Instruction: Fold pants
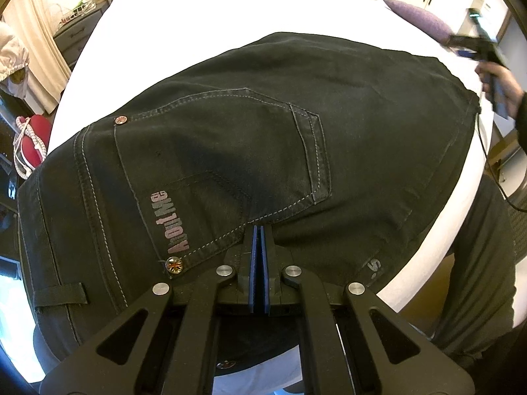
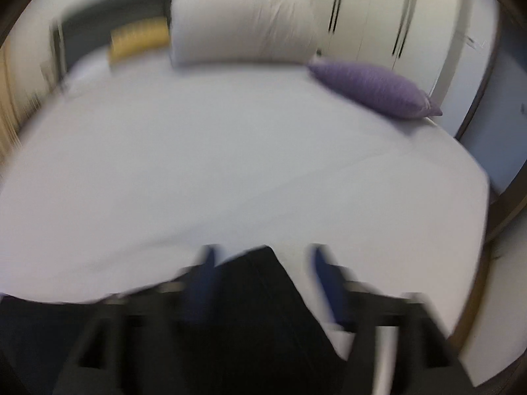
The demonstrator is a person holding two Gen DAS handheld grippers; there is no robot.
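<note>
Bedroom; white-sheeted bed (image 1: 204, 33) fills both views, cream curtain (image 1: 36, 42) and a grey drawer unit (image 1: 74, 38) at the left edge, white wardrobe doors (image 2: 378, 10) behind the bed's head. Large white pillow (image 2: 243, 23) at the head, a yellow cushion (image 2: 138, 41) just left of it, a purple knitted cushion (image 2: 372, 89) on the bed's right edge, well apart from the pants. Red-and-white item (image 1: 31, 144) off the bed on the left, too distorted to identify.

Black denim pants (image 1: 263, 148) lie flat on the near part of the bed, back pocket up, grey stitching, printed lettering and metal rivets visible; the waistband end hangs toward the left, past the mattress edge.

Left gripper (image 1: 259, 230) has its blue pads pressed together right at the pocket's lower seam; nothing visibly pinched between them, cannot tell whether it has fabric. Right gripper (image 2: 262, 253) is heavily motion-blurred, fingers spread wide, a corner of the black fabric showing between them without touching either finger. In the left wrist view the same gripper is held in the air at the far right by the person's hand (image 1: 500, 85), above the far end of the pants, with a thin black cable (image 1: 490, 164) trailing below.
</note>
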